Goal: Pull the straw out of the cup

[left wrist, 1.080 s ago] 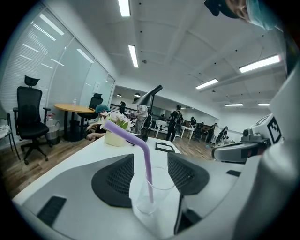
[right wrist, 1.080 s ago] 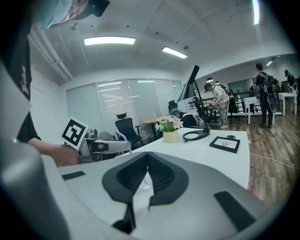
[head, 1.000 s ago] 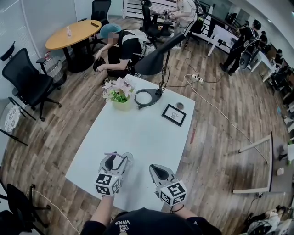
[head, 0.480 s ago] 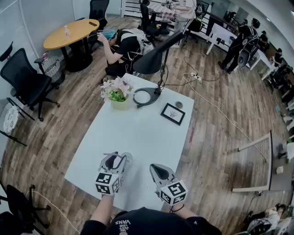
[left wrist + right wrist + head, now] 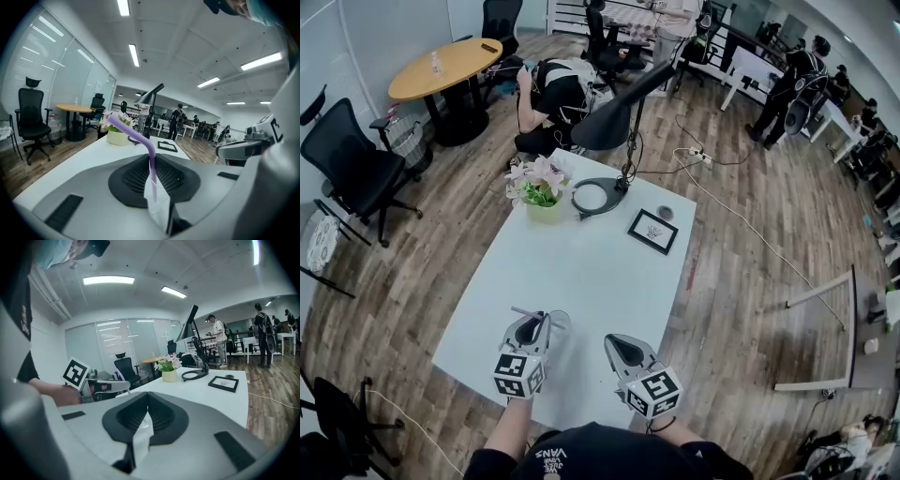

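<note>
A clear plastic cup (image 5: 559, 324) stands near the front left of the white table (image 5: 591, 272). A purple bendy straw (image 5: 525, 312) sticks out of it, its top bent to the left. My left gripper (image 5: 544, 319) is at the cup. In the left gripper view its jaws have just been closing and the pads now press on the straw (image 5: 133, 136) just below the bend, with the cup (image 5: 157, 200) showing below them. My right gripper (image 5: 612, 341) rests to the right of the cup, apart from it, shut and holding nothing.
At the table's far end stand a flower pot (image 5: 542, 195), a desk lamp (image 5: 605, 131) with a ring base (image 5: 598, 199), a framed picture (image 5: 654, 232) and a small dark disc (image 5: 666, 216). A person (image 5: 558, 89) crouches beyond it. Office chairs stand to the left.
The left gripper's jaws have narrowed from wide open onto the straw. Both grippers stayed in place. The crouching person beyond the table bent further down.
</note>
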Demonstrator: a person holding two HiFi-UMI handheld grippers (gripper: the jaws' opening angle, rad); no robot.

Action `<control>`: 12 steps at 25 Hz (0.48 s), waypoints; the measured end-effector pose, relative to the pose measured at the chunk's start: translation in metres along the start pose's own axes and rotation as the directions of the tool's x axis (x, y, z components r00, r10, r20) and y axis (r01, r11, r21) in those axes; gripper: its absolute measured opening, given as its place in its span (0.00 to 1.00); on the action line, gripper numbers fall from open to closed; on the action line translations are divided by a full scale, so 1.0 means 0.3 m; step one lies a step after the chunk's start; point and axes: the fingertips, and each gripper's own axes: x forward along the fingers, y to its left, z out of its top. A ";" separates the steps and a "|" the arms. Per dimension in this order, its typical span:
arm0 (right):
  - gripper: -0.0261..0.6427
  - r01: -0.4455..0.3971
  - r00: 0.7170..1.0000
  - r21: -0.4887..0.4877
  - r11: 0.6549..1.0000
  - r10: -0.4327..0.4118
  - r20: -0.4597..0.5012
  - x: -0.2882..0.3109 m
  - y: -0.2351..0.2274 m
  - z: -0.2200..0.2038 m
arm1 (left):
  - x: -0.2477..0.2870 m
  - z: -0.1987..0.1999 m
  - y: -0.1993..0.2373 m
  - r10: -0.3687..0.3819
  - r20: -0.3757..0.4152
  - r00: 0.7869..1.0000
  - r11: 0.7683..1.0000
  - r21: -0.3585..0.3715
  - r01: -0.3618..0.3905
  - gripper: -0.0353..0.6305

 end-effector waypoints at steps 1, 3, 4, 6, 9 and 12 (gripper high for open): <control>0.06 -0.001 1.000 -0.001 1.000 0.001 0.000 0.002 0.001 0.000 | 0.000 0.000 0.002 0.000 0.000 1.000 1.000 0.000 0.000 0.12; 0.06 -0.002 1.000 -0.002 1.000 0.002 -0.001 0.004 0.002 0.000 | 0.000 0.001 0.004 0.001 0.000 1.000 1.000 0.003 -0.001 0.12; 0.06 -0.002 1.000 -0.002 1.000 0.002 -0.002 0.004 0.002 0.000 | 0.000 0.001 0.004 0.003 0.000 1.000 1.000 0.006 -0.003 0.12; 0.06 0.000 1.000 -0.002 1.000 0.000 -0.001 0.002 0.002 0.001 | 0.000 0.000 0.003 0.005 -0.001 1.000 1.000 0.012 -0.005 0.12; 0.06 0.001 1.000 -0.001 1.000 -0.001 -0.002 0.001 0.000 0.001 | 0.000 0.001 0.000 0.002 -0.003 1.000 1.000 0.013 -0.002 0.11; 0.06 -0.001 1.000 -0.003 1.000 0.001 -0.002 -0.003 0.001 0.002 | -0.002 0.001 -0.008 0.000 -0.007 1.000 1.000 0.020 0.000 0.11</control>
